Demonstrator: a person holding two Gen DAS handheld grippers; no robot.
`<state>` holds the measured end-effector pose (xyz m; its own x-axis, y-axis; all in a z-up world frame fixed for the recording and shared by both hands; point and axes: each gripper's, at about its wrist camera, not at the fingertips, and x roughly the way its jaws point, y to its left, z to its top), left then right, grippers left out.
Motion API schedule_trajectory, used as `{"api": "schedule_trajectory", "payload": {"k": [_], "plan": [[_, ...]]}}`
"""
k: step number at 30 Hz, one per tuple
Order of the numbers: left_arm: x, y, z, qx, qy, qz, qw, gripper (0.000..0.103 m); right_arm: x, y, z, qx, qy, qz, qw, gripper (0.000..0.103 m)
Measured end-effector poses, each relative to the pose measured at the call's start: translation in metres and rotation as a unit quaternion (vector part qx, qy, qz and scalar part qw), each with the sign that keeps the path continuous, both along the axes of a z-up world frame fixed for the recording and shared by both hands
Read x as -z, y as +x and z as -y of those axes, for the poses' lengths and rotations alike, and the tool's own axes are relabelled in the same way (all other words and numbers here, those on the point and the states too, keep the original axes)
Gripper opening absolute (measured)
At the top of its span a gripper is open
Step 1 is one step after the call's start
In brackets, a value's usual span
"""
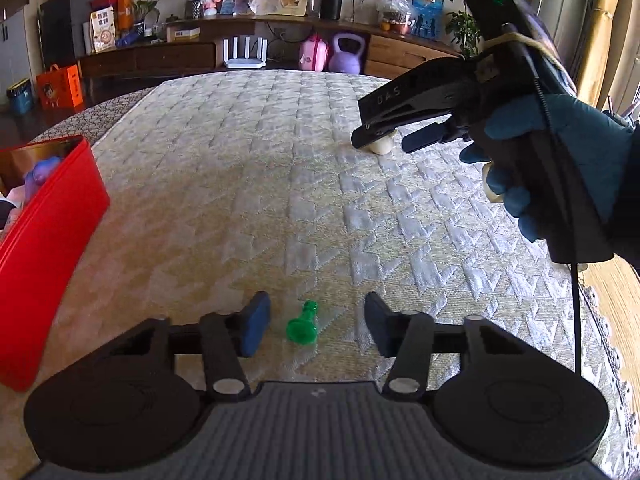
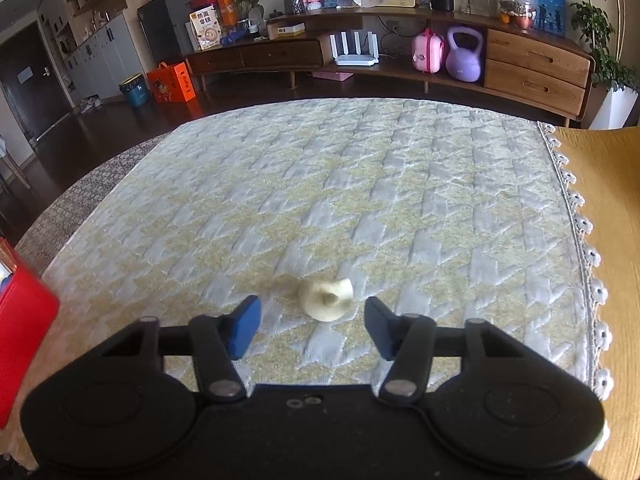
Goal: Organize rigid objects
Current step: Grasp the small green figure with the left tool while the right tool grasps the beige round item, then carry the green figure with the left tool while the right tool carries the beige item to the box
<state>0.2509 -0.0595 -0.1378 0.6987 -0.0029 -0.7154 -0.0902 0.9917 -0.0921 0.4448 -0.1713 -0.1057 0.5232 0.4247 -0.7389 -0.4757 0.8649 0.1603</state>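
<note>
Red box (image 1: 48, 240) holds a purple toy (image 1: 40, 174); both grippers, left (image 1: 312, 326) and right (image 2: 312, 326), gape empty

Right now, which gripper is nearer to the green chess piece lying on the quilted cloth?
Left. The left gripper has the green chess piece between its open fingers, untouched. The right gripper is farther up the cloth, over a cream piece.
</note>
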Motion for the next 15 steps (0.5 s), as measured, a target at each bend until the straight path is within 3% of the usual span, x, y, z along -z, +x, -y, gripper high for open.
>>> {"api": "schedule_trajectory", "payload": {"k": [7, 15], "plan": [[0.001, -0.001, 0.001, -0.001, 0.018, -0.003, 0.9998, 0.017, 0.002, -0.002, -0.006, 0.011, -0.021, 0.016, 1.000, 0.033], [-0.001, -0.006, 0.002, 0.001, 0.022, -0.008, 0.9997, 0.015, -0.007, -0.014, -0.001, 0.014, -0.015, 0.027, 0.999, 0.029]]}}
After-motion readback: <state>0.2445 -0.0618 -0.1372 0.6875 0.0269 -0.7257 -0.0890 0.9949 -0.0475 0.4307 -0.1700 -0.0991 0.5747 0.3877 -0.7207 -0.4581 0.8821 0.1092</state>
